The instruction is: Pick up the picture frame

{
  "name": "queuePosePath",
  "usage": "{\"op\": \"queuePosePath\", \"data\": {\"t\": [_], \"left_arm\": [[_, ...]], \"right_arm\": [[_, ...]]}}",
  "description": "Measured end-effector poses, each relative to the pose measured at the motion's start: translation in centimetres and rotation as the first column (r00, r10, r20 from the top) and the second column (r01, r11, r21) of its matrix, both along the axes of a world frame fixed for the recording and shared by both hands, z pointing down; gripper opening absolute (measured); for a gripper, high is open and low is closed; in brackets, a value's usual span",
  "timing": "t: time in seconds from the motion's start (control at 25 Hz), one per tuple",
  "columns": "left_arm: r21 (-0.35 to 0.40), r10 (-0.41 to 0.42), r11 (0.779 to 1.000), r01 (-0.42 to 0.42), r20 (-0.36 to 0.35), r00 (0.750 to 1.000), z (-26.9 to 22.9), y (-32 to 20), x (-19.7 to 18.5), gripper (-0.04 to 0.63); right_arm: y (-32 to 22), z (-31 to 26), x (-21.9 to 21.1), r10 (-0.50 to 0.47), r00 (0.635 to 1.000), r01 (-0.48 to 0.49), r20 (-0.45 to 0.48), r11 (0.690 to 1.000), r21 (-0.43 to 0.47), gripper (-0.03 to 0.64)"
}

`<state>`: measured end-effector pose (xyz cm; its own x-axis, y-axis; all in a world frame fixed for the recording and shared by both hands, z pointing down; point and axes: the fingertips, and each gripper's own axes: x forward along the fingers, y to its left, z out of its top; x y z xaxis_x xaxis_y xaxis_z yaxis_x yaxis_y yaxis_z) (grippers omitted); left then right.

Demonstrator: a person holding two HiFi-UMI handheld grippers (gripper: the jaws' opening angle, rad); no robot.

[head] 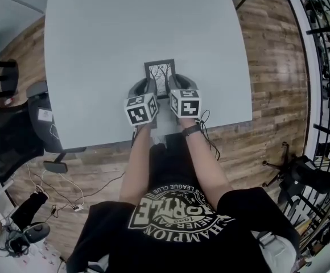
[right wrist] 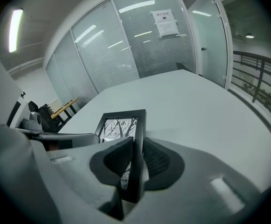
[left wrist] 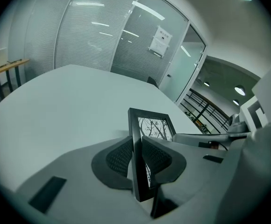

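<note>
A small black picture frame (head: 159, 74) with a bare-tree print hangs just above the pale table (head: 114, 44) near its front edge. My left gripper (head: 146, 89) is shut on the frame's left side; in the left gripper view the dark pads (left wrist: 118, 158) press both faces of the frame (left wrist: 136, 158). My right gripper (head: 173, 87) is shut on the frame's right side, and in the right gripper view its pads (right wrist: 155, 161) clamp the frame's edge (right wrist: 138, 148). The frame tilts up away from me.
A wooden floor (head: 267, 67) surrounds the table. A dark office chair (head: 11, 135) stands at the left, cables (head: 57, 192) lie on the floor, and a black metal railing (head: 324, 50) runs along the right. Glass partition walls (left wrist: 103, 31) stand beyond the table.
</note>
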<state>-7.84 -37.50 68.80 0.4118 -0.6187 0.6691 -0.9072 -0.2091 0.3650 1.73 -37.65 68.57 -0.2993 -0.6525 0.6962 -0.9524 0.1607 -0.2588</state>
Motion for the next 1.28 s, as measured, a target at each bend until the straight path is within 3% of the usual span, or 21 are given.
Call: {"op": "queuePosePath", "data": {"t": [0.56, 1.0, 1.28], "left_arm": [[0.215, 0.016, 0.976, -0.011, -0.021, 1.000, -13.2, 4.2, -2.0, 0.069], [0.448, 0.037, 0.894, -0.027, -0.013, 0.999, -24.9, 7.4, -2.6, 0.069], [0.577, 0.053, 0.816, -0.036, -0.013, 0.999, -32.3, 9.3, -2.9, 0.069]], "right_arm": [[4.5, -13.6, -1.9, 0.014, 1.000, -0.015, 0.009, 0.969, 0.245, 0.061], [7.9, -25.3, -2.5, 0.014, 0.999, -0.027, 0.032, 0.885, 0.465, 0.062], [10.0, -32.7, -2.6, 0.057, 0.998, -0.063, 0.029, 0.802, 0.593, 0.063]]}}
